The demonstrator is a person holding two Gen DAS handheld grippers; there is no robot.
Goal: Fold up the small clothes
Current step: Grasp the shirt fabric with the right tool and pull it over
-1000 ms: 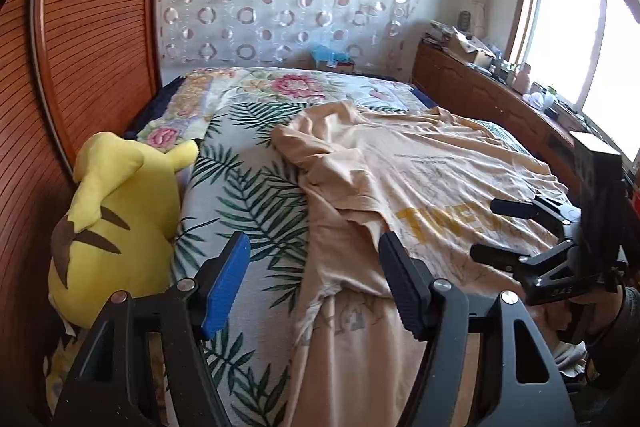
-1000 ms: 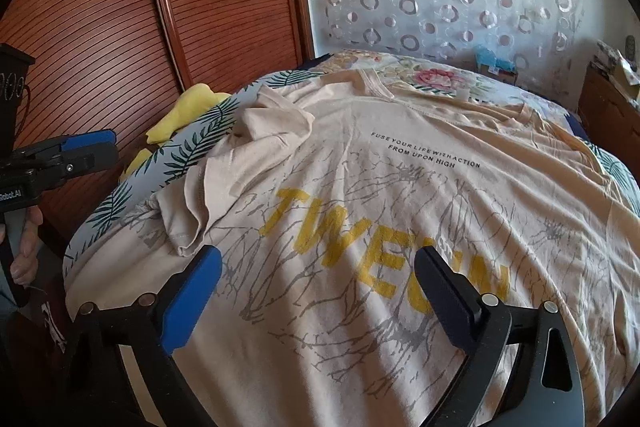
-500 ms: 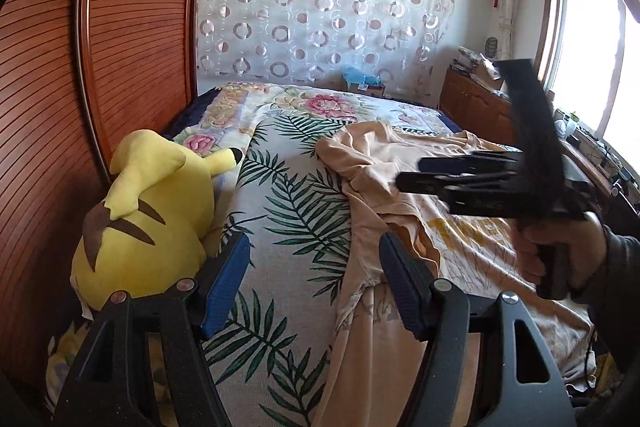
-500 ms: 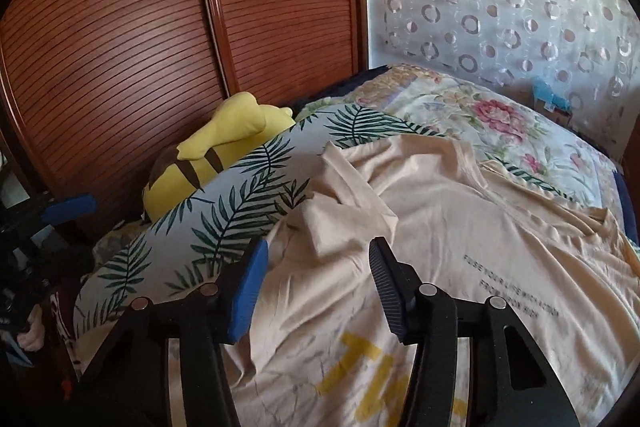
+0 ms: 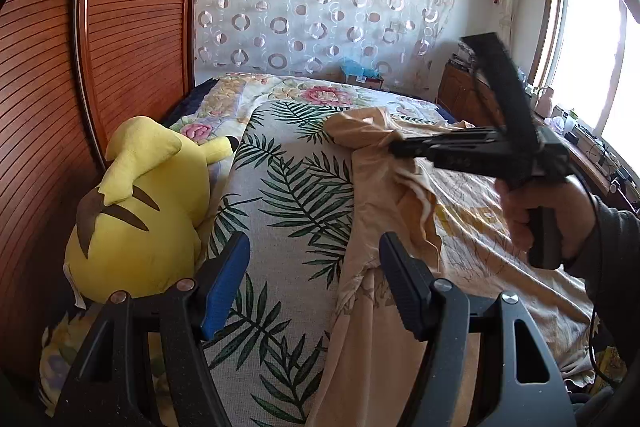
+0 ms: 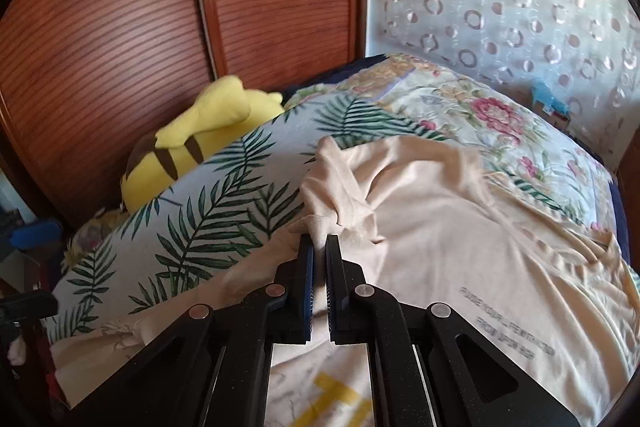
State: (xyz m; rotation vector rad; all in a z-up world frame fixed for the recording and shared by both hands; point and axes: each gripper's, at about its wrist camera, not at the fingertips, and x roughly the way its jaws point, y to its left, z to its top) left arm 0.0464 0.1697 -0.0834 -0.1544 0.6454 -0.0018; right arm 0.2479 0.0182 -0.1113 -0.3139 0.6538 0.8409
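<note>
A beige T-shirt [image 6: 460, 211] with yellow letters and small black text lies spread on the bed; it also shows in the left wrist view [image 5: 400, 211]. My right gripper [image 6: 319, 245] is shut on a bunched fold of the shirt's sleeve [image 6: 340, 183] at its left side. In the left wrist view the right gripper [image 5: 394, 146] reaches in from the right, held by a hand, and pinches the same fold. My left gripper [image 5: 314, 279] is open and empty, above the bed's near edge, with the shirt's left edge by its right finger.
A yellow plush toy [image 5: 136, 211] lies at the bed's left side against the wooden sliding doors [image 5: 120, 27]. The leaf-print bedspread [image 5: 288, 195] covers the bed. A wooden dresser [image 5: 600, 163] with clutter runs under the window at the right.
My right gripper moved left and forward to the sleeve and closed on it. My left gripper drew back and stayed open.
</note>
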